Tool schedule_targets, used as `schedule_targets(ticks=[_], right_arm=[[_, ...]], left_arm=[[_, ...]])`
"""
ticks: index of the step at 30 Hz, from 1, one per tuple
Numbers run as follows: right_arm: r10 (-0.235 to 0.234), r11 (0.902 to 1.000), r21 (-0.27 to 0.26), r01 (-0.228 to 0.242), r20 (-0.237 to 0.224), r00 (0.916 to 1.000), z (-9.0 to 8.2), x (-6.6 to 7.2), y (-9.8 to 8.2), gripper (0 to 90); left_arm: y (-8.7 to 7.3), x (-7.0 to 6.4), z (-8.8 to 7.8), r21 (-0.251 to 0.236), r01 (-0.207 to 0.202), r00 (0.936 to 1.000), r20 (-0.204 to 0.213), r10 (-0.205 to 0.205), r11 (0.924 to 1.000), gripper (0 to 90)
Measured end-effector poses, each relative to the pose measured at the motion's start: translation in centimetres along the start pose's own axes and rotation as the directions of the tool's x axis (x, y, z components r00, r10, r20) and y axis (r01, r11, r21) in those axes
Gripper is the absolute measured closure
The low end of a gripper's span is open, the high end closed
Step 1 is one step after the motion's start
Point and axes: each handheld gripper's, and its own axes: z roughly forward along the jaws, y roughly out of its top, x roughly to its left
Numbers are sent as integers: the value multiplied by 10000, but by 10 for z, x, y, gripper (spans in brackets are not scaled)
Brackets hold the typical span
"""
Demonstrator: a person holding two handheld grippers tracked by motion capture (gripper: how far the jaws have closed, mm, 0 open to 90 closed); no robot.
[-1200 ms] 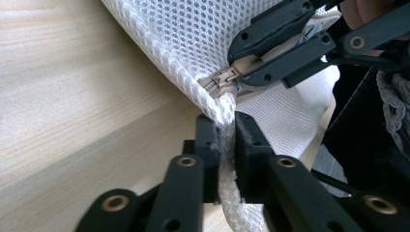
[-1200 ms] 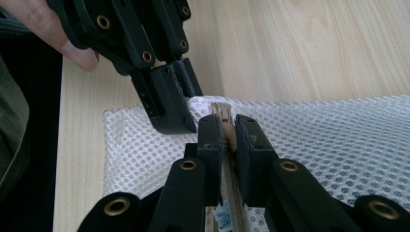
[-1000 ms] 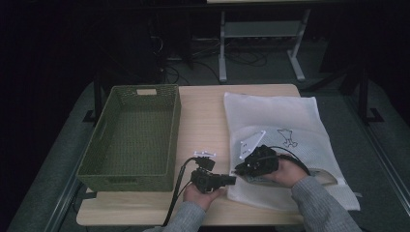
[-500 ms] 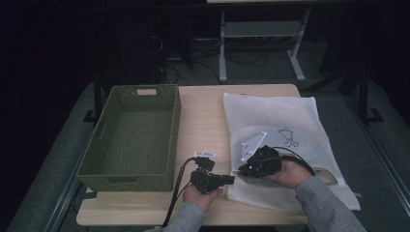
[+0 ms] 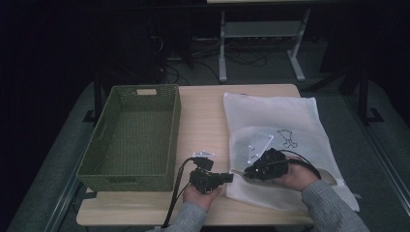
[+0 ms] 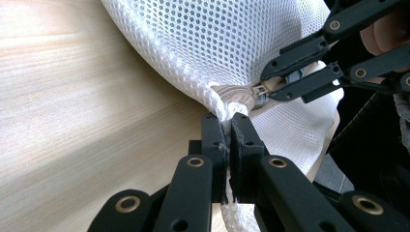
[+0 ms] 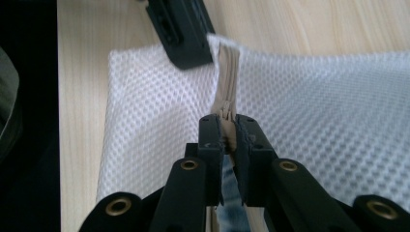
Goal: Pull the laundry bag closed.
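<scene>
White mesh bag (image 5: 285, 121) btwn both claws

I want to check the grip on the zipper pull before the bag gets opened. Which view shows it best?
The left gripper view: the zipper pull sits side-on, pinched by the right gripper. The right gripper view looks along the beige zipper, the pull hidden between its jaws. The high view shows the mesh bag, with the pull too small to see.

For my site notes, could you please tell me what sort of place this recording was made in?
Probably a lab or workshop bench set up for recording: a small wooden table on grey floor, cables trailing in the dark background beside a metal stand, and hand-held grippers working on a mesh laundry bag.
</scene>
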Motion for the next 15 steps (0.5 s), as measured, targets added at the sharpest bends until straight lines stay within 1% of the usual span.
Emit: schedule_targets(ticks=[6, 11, 15], right_arm=[[126, 9999, 88, -127, 77, 9999, -4, 0, -9, 812], [263, 9994, 205, -264, 63, 9996, -7, -1, -17, 812], [377, 9992, 133, -377, 8, 9993, -7, -2, -21, 812]], left_arm=[[0, 1, -2, -82, 2, 9998, -222, -4, 10000, 866], [0, 1, -3, -40, -111, 9994, -336, 109, 9999, 866], [-1, 0, -2, -26, -155, 9990, -411, 154, 9999, 866]])
